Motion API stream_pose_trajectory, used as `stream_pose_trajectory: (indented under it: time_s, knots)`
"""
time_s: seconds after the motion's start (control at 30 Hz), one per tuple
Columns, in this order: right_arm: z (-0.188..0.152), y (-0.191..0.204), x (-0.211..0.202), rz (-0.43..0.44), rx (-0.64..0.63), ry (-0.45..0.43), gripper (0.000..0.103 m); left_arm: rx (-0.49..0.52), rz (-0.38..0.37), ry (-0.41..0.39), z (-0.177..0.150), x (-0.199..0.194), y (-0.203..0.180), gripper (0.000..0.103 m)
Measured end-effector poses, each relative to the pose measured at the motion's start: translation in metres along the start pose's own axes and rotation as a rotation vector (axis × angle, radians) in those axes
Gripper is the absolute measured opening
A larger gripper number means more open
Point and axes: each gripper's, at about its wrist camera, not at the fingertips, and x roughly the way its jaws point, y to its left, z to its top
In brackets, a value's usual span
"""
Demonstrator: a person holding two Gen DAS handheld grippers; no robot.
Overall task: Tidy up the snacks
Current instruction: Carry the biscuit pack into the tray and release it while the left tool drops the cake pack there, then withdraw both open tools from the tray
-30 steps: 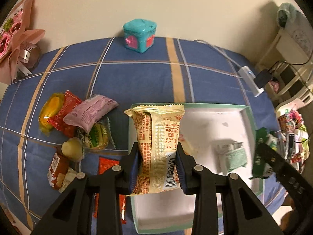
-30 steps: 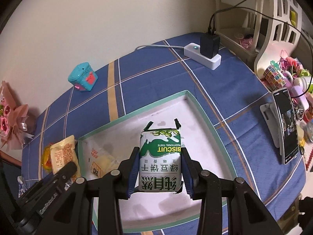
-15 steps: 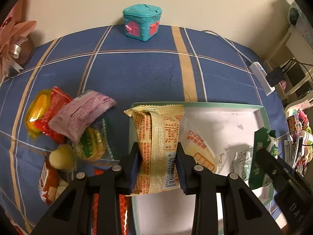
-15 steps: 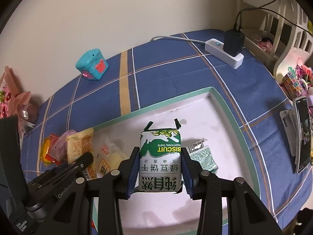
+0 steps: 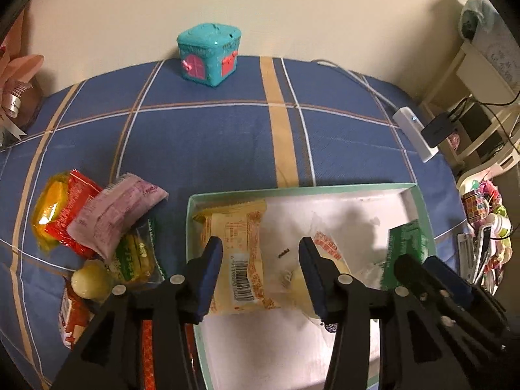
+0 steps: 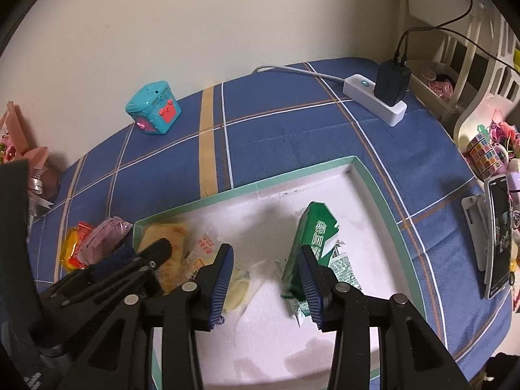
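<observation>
Both packets have left the jaws: the yellow foil snack packet [image 5: 239,253] lies in the green-rimmed white tray [image 5: 325,189], left gripper [image 5: 260,274] opening; green biscuit packet [image 6: 307,253] leans beside the opening right gripper [image 6: 265,284].

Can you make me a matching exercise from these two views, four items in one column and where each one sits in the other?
Items:
1. yellow snack packet
2. pink snack packet
3. teal toy house
4. green biscuit pack

Places:
A. by the wall at the far edge of the blue cloth
B. on the cloth, left of the tray
C. in the tray, right part
D. in the tray, left part

Pairs: 1-D, 2-B, 3-A, 4-C
</observation>
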Motion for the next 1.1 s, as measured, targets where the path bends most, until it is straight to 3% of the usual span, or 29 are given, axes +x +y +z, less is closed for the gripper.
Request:
stream_pose_trajectory:
  time_s: [0.27, 0.3, 0.37, 0.4, 0.43, 0.6, 1.1]
  knots:
    - [-0.001, 0.005, -0.005, -0.028, -0.011, 0.022, 0.045, -0.029, 0.046, 0.018, 0.000, -0.011, 0.018, 0.057]
    - [-0.002, 0.004, -0.005, -0.034, -0.010, 0.029, 0.049, -0.031, 0.052, 0.020, -0.001, -0.011, 0.019, 0.058]
    - [-0.003, 0.004, -0.002, -0.049, -0.008, 0.045, 0.066, -0.041, 0.072, 0.026, -0.001, -0.010, 0.025, 0.066]
    - [-0.004, 0.003, -0.001, -0.054, -0.005, 0.048, 0.075, -0.044, 0.086, 0.027, -0.001, -0.009, 0.027, 0.076]
    - [-0.004, 0.003, 0.001, -0.059, -0.004, 0.051, 0.079, -0.044, 0.101, 0.029, -0.002, -0.008, 0.028, 0.082]
    - [-0.006, 0.003, 0.005, -0.090, -0.010, 0.052, 0.103, -0.052, 0.151, 0.032, -0.005, -0.002, 0.038, 0.094]
    - [-0.009, 0.009, 0.010, -0.126, -0.038, 0.062, 0.103, -0.055, 0.229, 0.004, -0.002, -0.010, 0.052, 0.098]
